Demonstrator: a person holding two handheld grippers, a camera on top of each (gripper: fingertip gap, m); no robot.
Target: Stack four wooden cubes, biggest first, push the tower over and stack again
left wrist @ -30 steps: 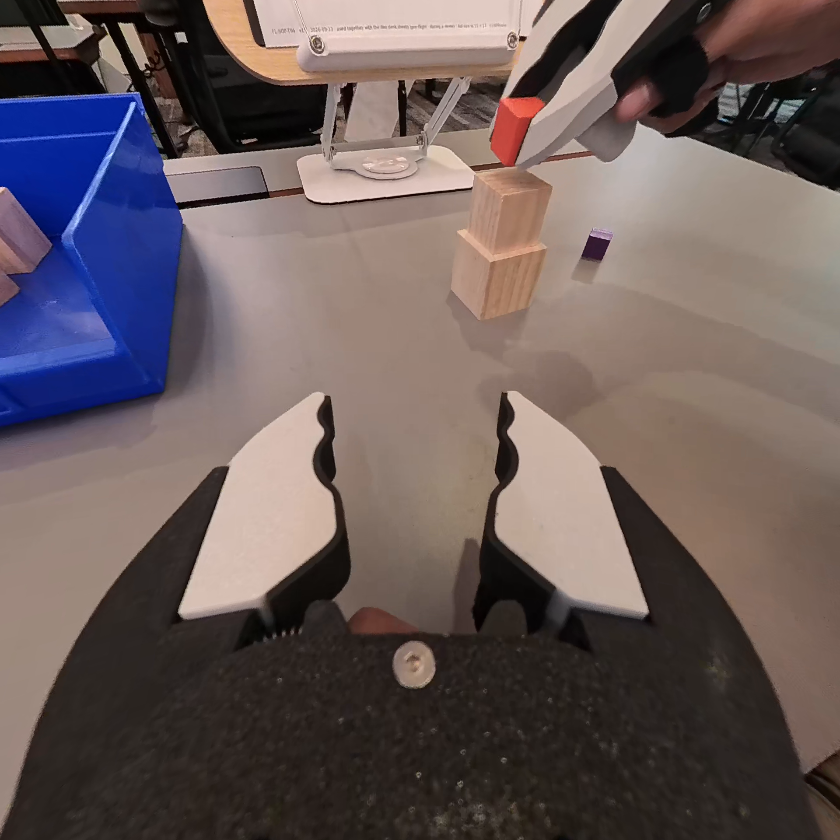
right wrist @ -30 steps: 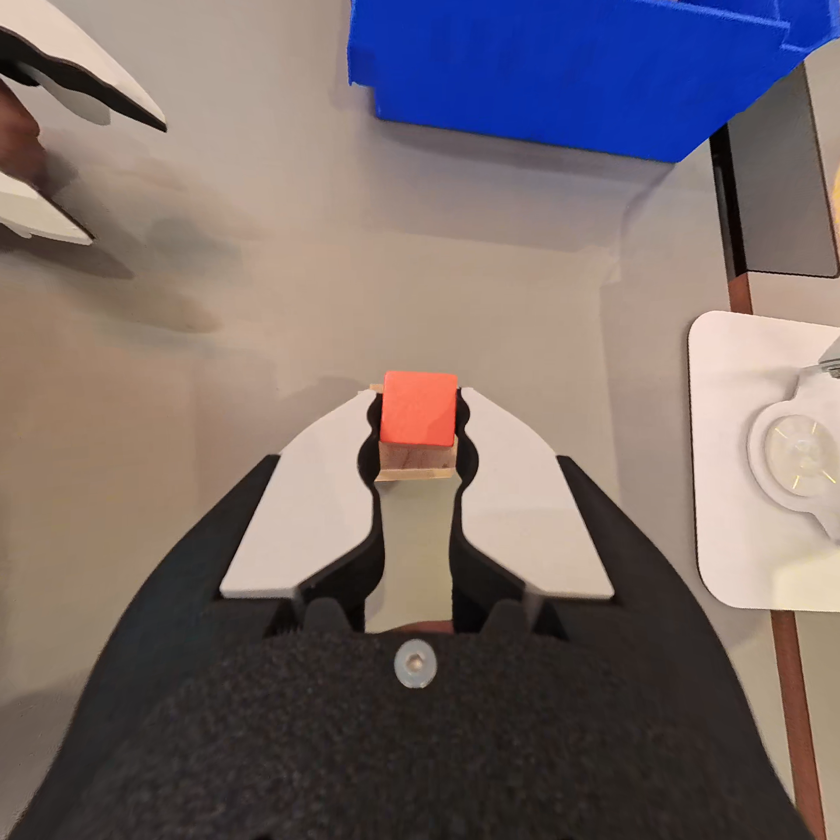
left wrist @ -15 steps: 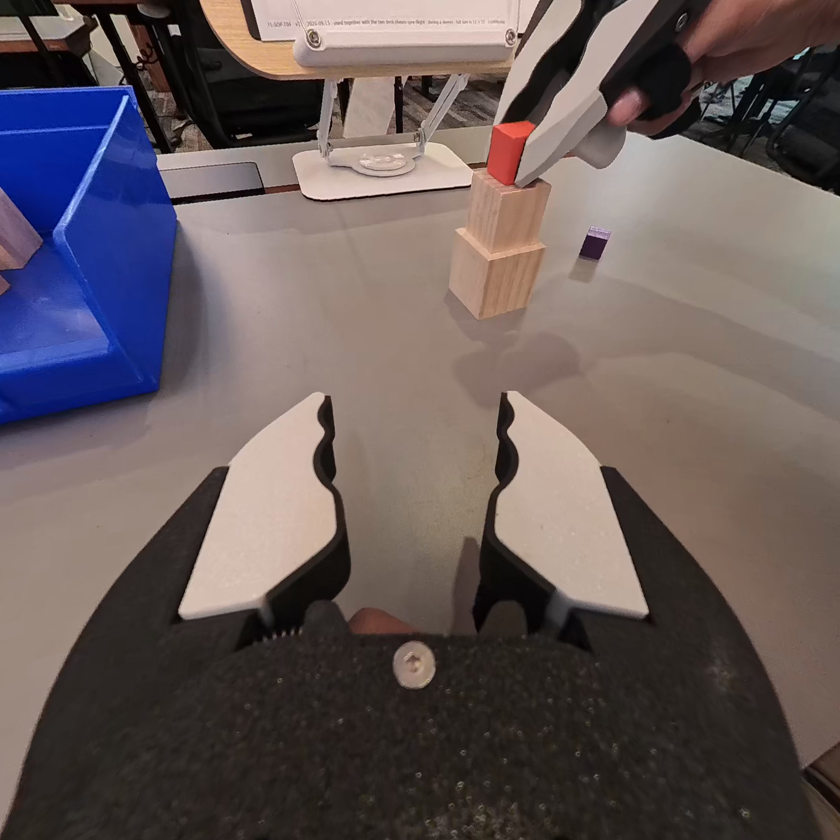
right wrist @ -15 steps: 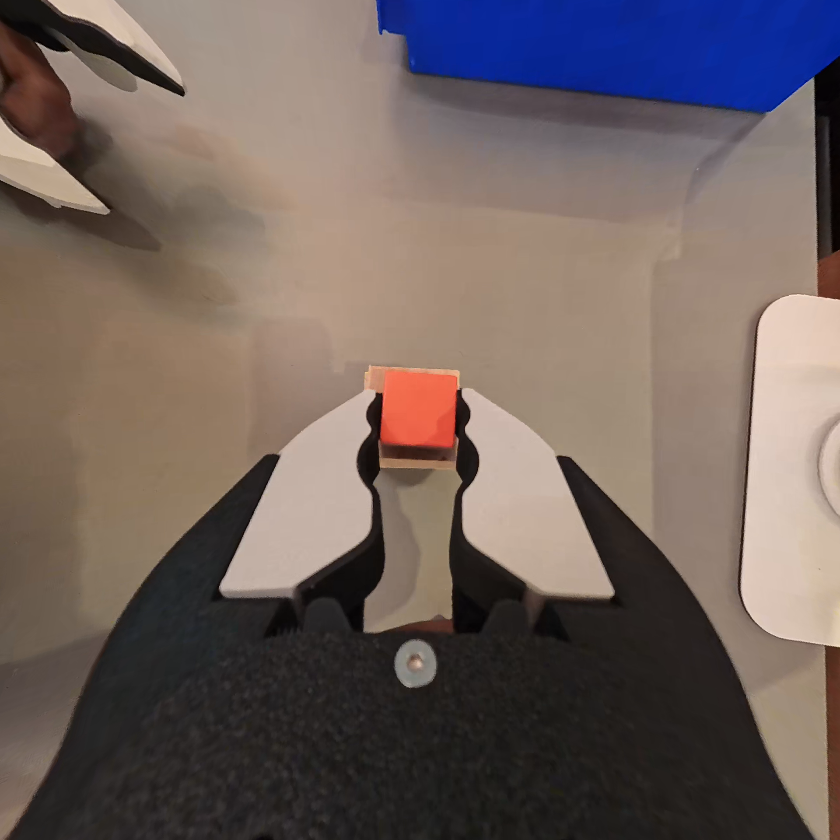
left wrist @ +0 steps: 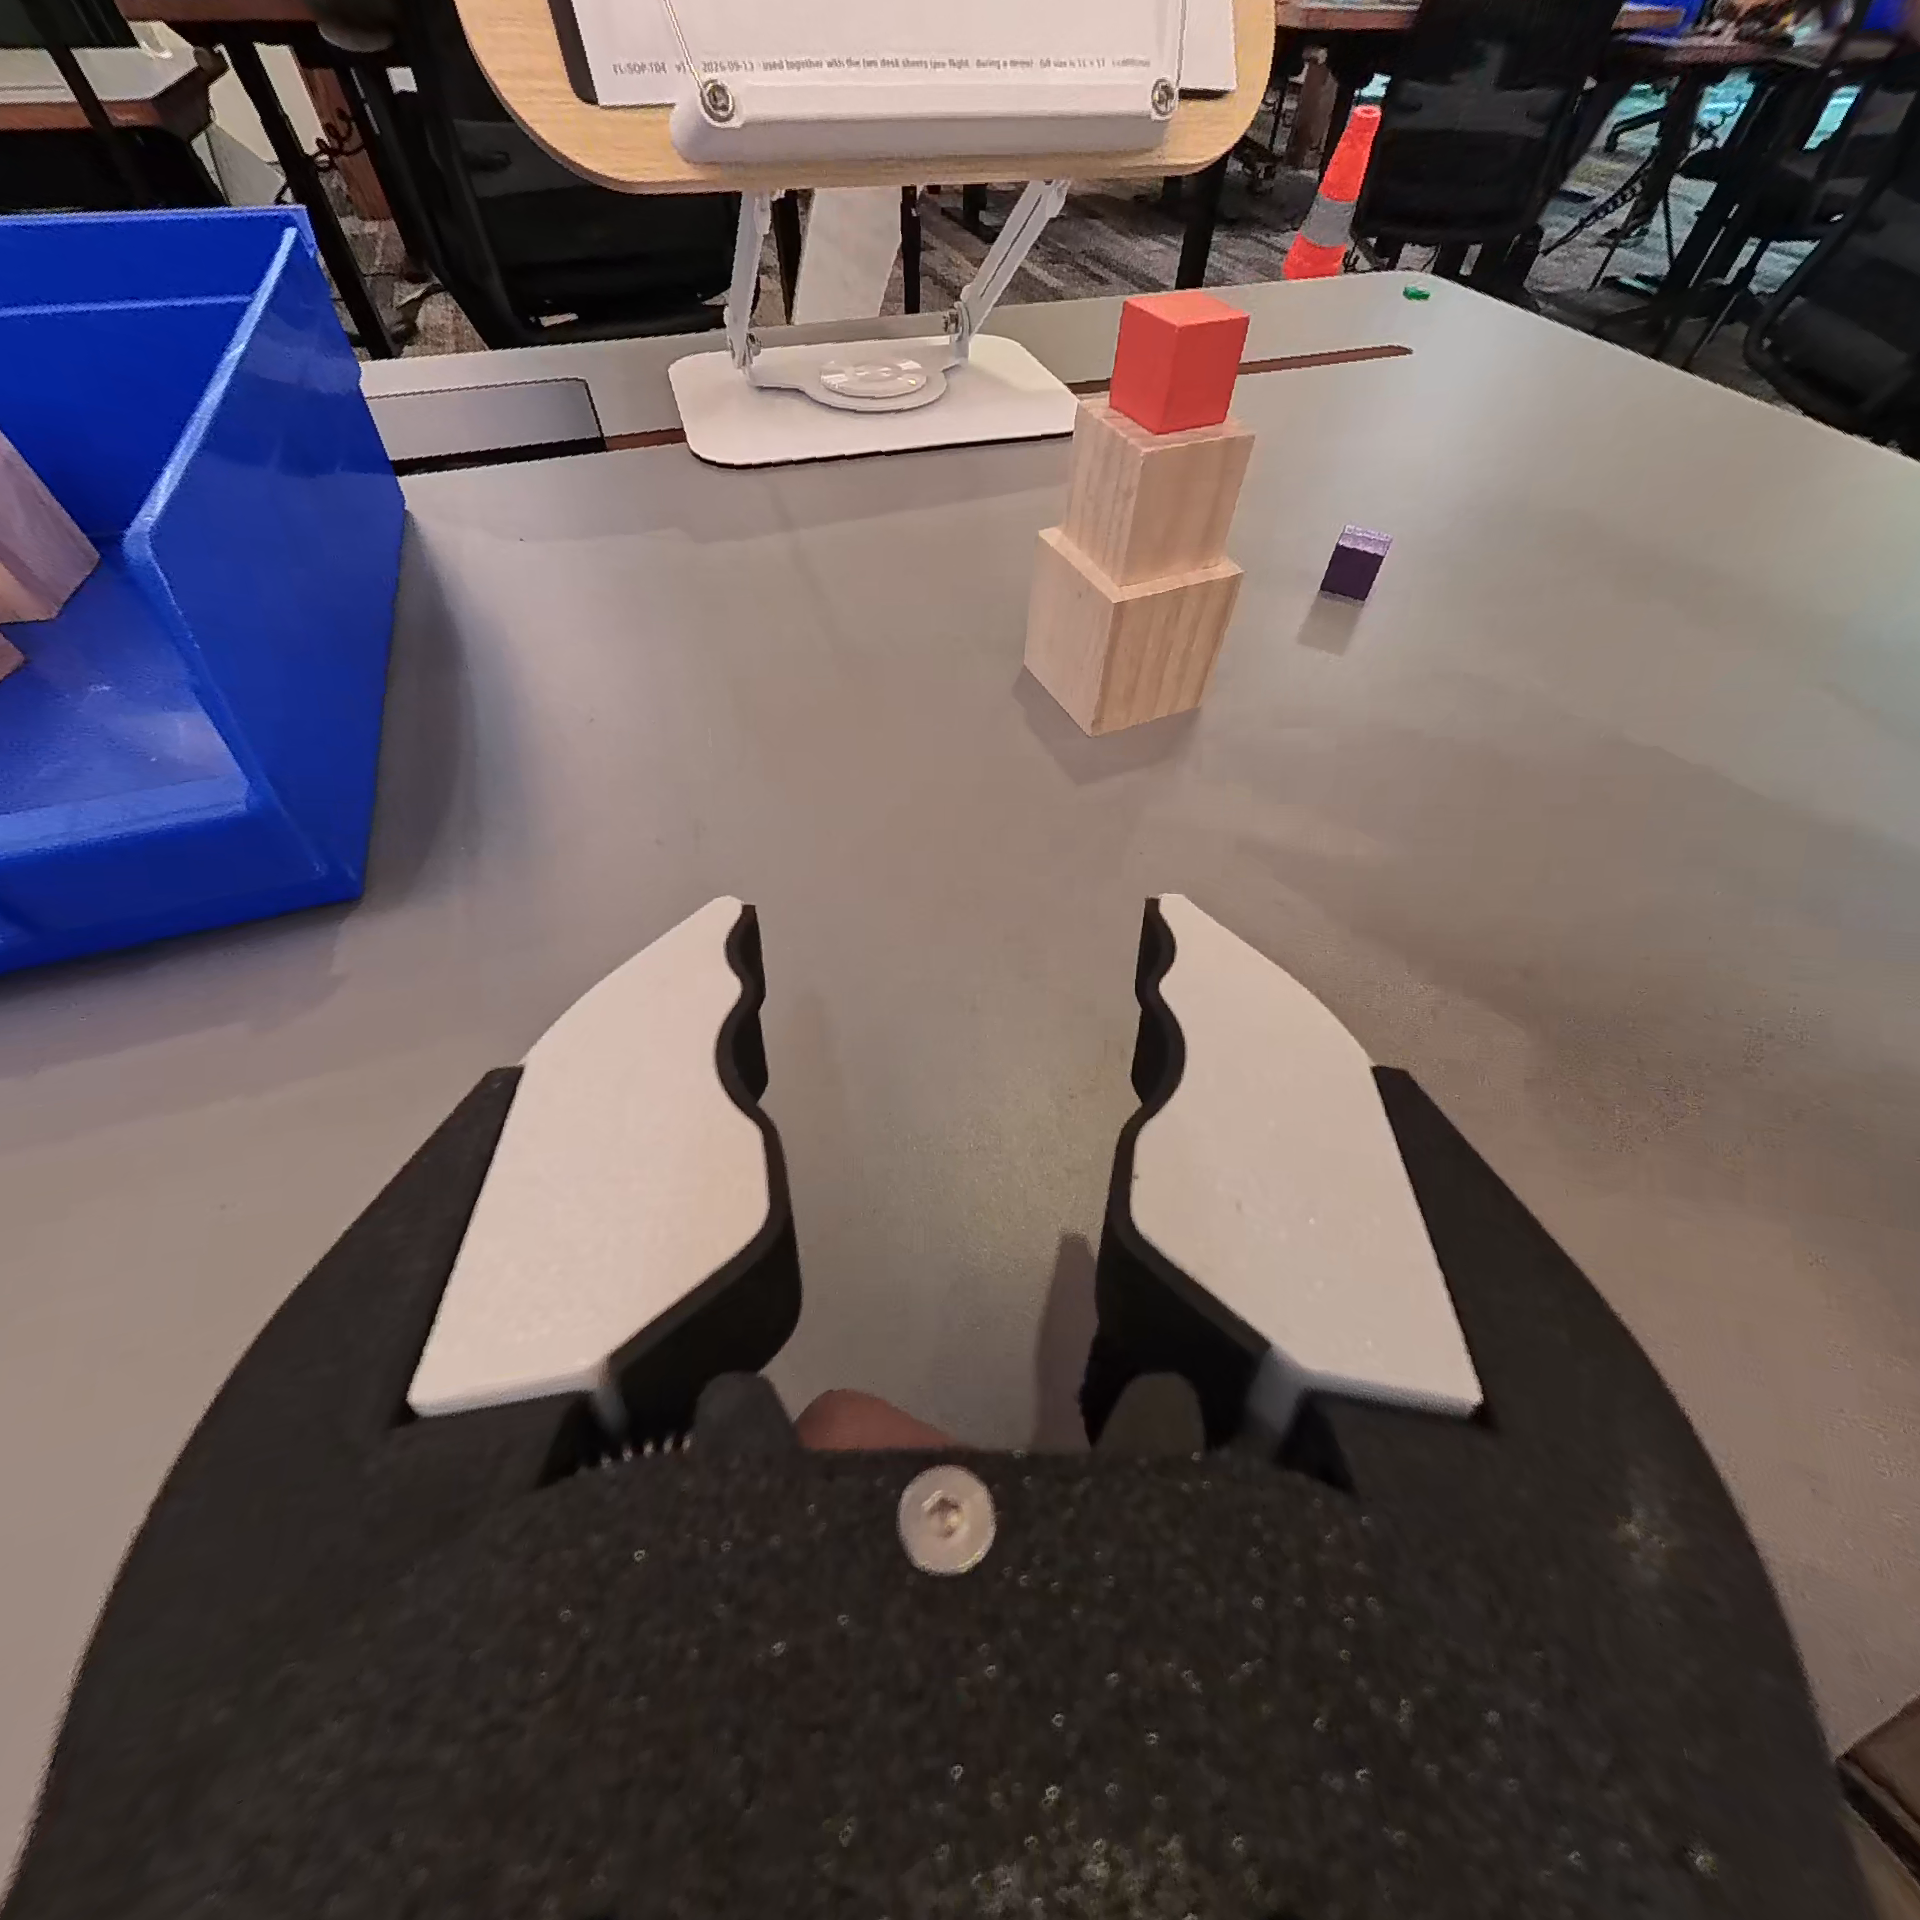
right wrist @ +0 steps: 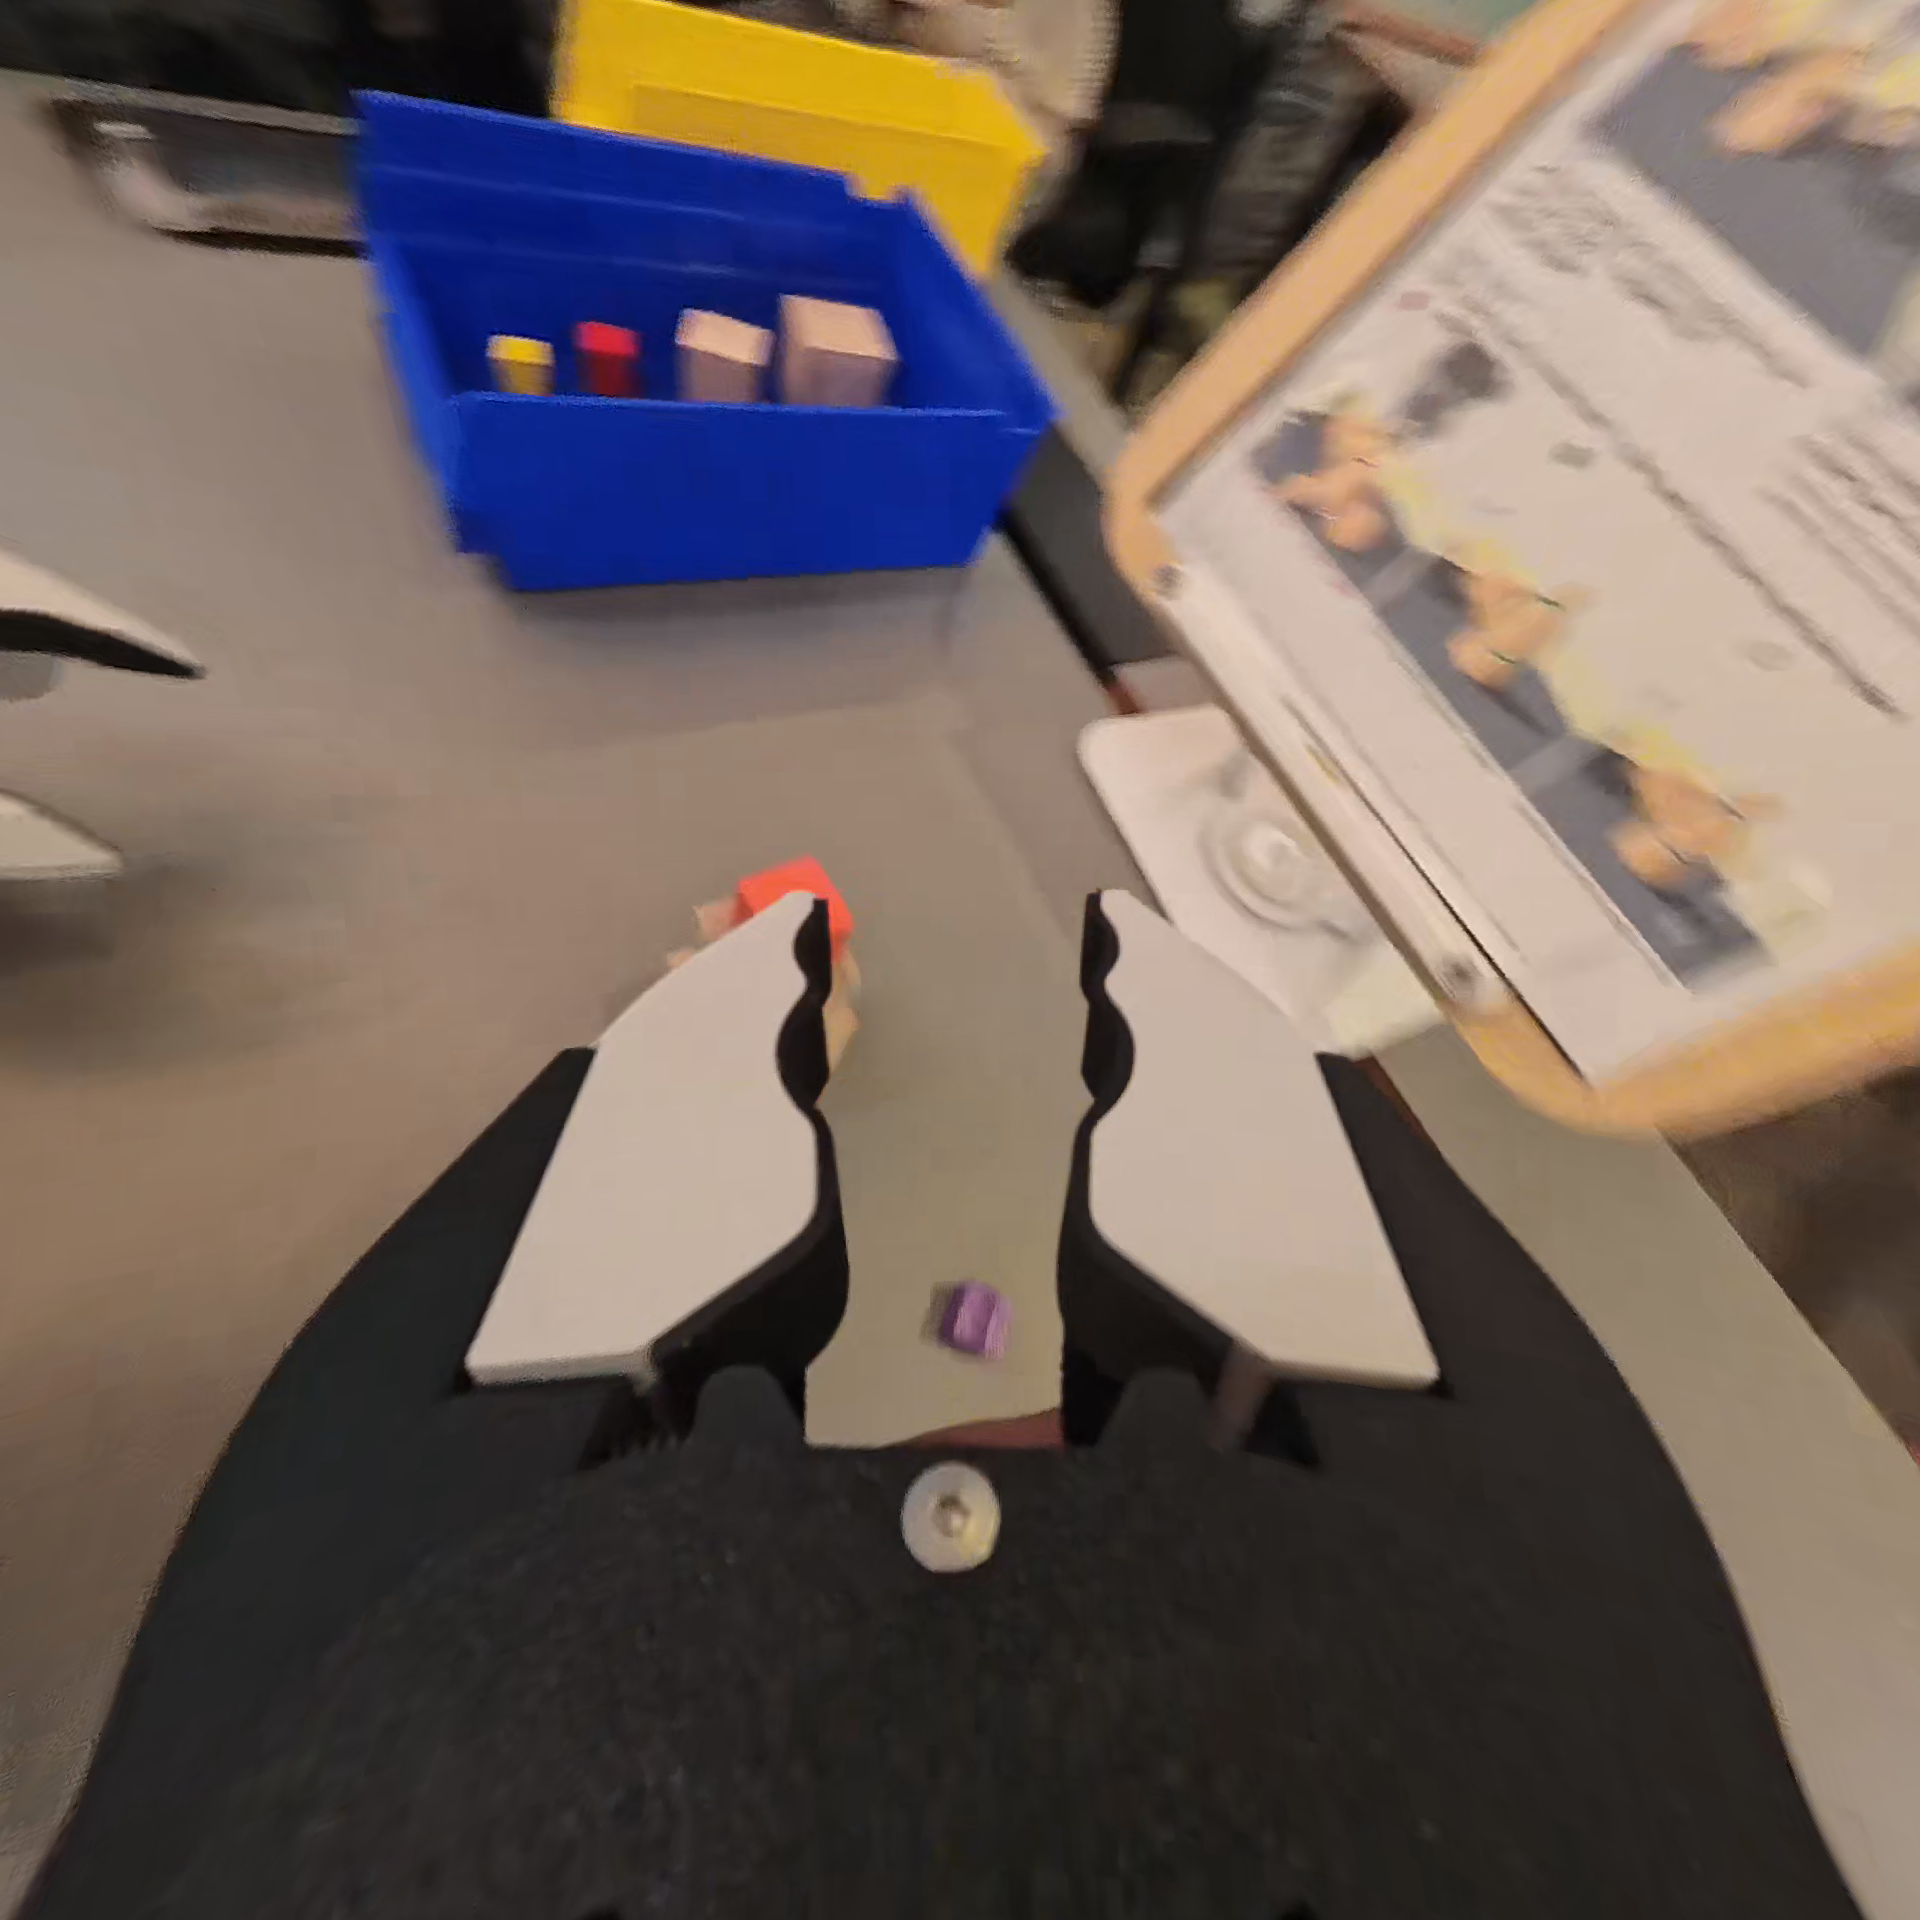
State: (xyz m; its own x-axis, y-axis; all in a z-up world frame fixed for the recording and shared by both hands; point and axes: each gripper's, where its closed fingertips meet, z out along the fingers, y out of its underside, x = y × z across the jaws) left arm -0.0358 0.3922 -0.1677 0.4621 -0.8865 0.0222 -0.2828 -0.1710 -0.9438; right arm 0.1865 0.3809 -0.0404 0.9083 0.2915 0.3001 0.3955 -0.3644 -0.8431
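Observation:
A tower of three cubes stands on the grey table (left wrist: 727, 727): a large pale wooden cube (left wrist: 1132, 644) at the bottom, a smaller wooden cube (left wrist: 1158, 504) on it, and a red cube (left wrist: 1179, 358) on top. A small purple cube (left wrist: 1354, 562) lies on the table right of the tower. My left gripper (left wrist: 945, 914) is open and empty, low over the table, well in front of the tower. My right gripper (right wrist: 956, 914) is open and empty, raised and pulled back. In its blurred view the red cube (right wrist: 795, 888) peeks past the left finger and the purple cube (right wrist: 974, 1320) lies between the fingers.
A blue bin (left wrist: 177, 582) stands at the left, holding several more blocks (right wrist: 717, 358). A yellow bin (right wrist: 790, 135) is behind it. A document board on a white stand (left wrist: 868, 390) sits at the table's back edge. A traffic cone (left wrist: 1340, 197) stands on the floor beyond.
My right gripper has let go of the red cube on top of the tower, opened, and pulled back and up. It has left the left wrist view. The left gripper has barely moved.

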